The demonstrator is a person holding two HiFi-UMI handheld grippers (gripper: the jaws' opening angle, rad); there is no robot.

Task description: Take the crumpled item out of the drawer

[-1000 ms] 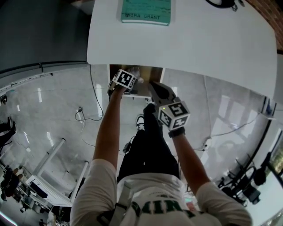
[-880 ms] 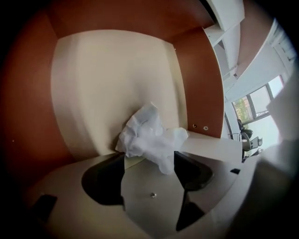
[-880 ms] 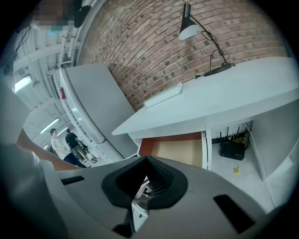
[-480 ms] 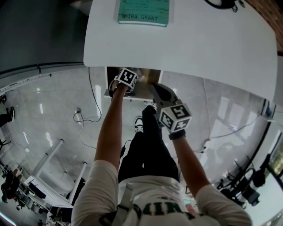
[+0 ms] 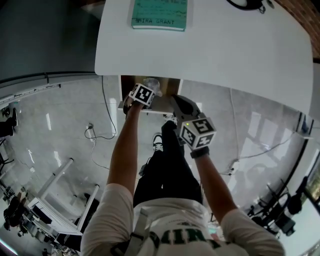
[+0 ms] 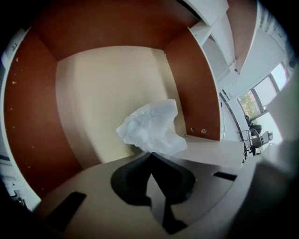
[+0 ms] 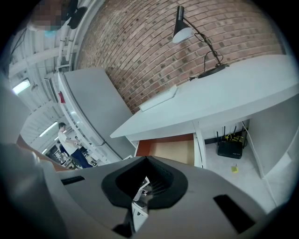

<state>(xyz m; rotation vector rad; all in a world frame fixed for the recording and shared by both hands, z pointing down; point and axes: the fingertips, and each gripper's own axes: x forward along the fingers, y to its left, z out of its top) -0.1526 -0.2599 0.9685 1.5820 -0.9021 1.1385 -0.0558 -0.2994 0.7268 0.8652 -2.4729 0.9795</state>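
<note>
Left claw [image 6: 150, 155] is closed, seemingly pinching one edge of the crumpled item [image 6: 152, 128]; lift slowly, straight out of the drawer [image 6: 196, 84].

Green book [image 5: 160, 12] on white desk [image 5: 240, 45], cover printed "MIRA GRANT", shirt lettering too cropped to read

translucent crinkled plastic item [image 6: 152, 127], matt wooden drawer [image 6: 105, 88]

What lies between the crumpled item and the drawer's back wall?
Nothing: the left gripper view shows only bare drawer floor between the crumpled item and the back wall. The left gripper is shut on the item's near edge.
</note>
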